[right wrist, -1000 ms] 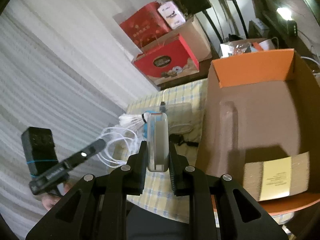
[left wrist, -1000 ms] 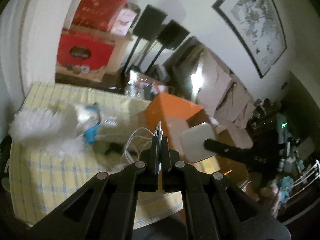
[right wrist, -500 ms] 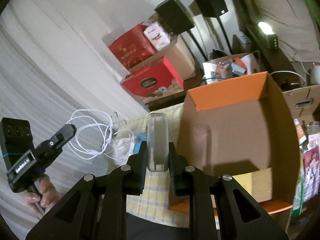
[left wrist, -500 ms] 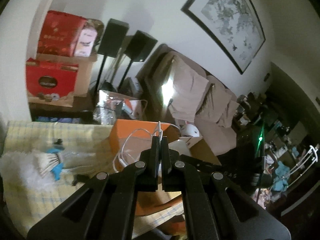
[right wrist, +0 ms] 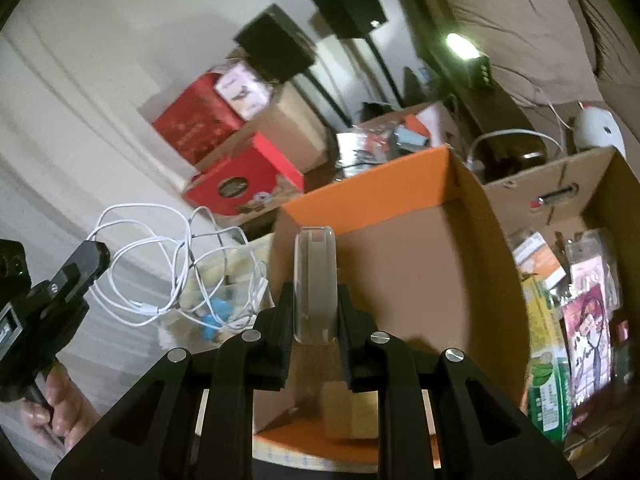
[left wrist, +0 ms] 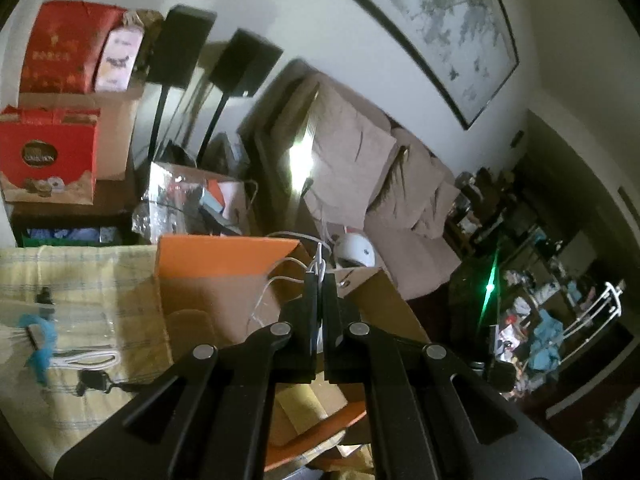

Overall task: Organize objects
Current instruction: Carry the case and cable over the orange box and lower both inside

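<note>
Right wrist view: right gripper clamped on a flat translucent white case, held edge-up over the near edge of the orange-lined cardboard box, likely for dropping in; left gripper pinches a white cable so the loops hang free of the yellow checked tablecloth. Since a second ago both have swung from the tablecloth toward the box (the cable now dangles at its left wall).

A cluttered home living room. A cushioned sofa stands below a framed painting, beside two speakers on stands. Stacked gift boxes line the wall.
</note>
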Tool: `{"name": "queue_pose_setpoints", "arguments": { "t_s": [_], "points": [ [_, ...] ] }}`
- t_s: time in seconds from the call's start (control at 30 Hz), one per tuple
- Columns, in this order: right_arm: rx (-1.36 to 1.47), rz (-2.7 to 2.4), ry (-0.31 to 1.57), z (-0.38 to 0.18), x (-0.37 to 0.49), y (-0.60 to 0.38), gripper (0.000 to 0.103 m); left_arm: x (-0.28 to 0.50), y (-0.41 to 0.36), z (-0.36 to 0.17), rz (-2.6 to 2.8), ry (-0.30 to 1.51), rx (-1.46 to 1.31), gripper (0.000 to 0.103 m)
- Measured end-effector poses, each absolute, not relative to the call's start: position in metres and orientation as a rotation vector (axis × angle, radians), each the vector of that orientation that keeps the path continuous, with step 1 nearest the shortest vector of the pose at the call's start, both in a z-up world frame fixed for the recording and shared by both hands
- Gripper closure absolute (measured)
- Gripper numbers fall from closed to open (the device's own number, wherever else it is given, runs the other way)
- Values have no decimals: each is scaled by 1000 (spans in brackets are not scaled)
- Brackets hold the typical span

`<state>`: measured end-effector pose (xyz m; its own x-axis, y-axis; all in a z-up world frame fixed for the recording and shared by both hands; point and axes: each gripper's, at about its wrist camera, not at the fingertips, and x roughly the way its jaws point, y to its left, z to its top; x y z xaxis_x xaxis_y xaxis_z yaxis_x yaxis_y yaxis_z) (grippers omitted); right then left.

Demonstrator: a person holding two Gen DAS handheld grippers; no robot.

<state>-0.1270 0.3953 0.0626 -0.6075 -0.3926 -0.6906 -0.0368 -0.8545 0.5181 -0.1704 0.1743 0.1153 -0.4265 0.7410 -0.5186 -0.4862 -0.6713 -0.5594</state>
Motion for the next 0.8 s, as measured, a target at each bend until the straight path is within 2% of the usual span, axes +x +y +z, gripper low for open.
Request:
{"name": "queue_pose_setpoints", "arguments": {
  "t_s": [0.43,0.8],
  "points": [
    [1401,-2562,-765,14,-148,426,84,-200,228,41,2088,-396,-1155,101],
    [1634,-2630,-583,-35,-169,422,84,-215,255,-31,2069,-310,-1360,101]
  ]
}}
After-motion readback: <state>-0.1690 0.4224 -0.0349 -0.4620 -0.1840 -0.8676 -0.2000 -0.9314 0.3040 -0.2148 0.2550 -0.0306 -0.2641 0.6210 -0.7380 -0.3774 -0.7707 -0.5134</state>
